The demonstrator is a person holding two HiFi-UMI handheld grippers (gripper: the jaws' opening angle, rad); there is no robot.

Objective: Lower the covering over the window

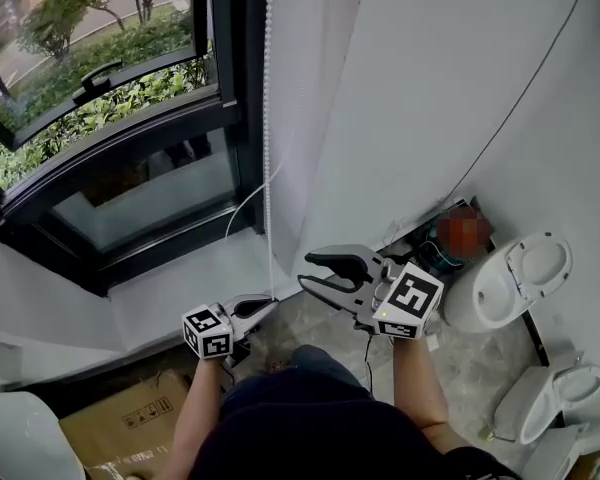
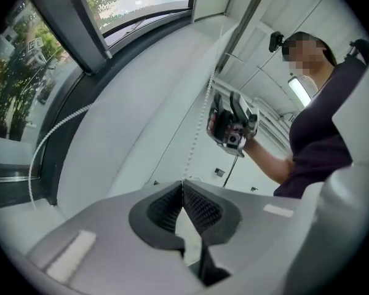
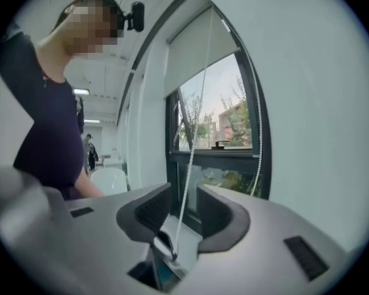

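Note:
A white bead chain [image 1: 267, 118] hangs down the right side of the dark-framed window [image 1: 130, 168]. My left gripper [image 1: 268, 304] is low on it, its jaws shut on the chain [image 2: 204, 112], which rises from the closed tips [image 2: 183, 186]. My right gripper [image 1: 305, 270] is just above and to the right, open, and also shows in the left gripper view [image 2: 230, 121]. In the right gripper view the chain [image 3: 190, 165] runs loose between the spread jaws [image 3: 183, 192], touching neither pad. The white roller blind [image 3: 200, 48] covers only the top of the window.
The window sash [image 1: 95, 78] is tilted open over green shrubs. White toilets [image 1: 510, 278] [image 1: 555, 398] stand on the floor at the right. A cardboard box [image 1: 130, 418] lies at the lower left. A thin black cable [image 1: 520, 98] runs down the white wall.

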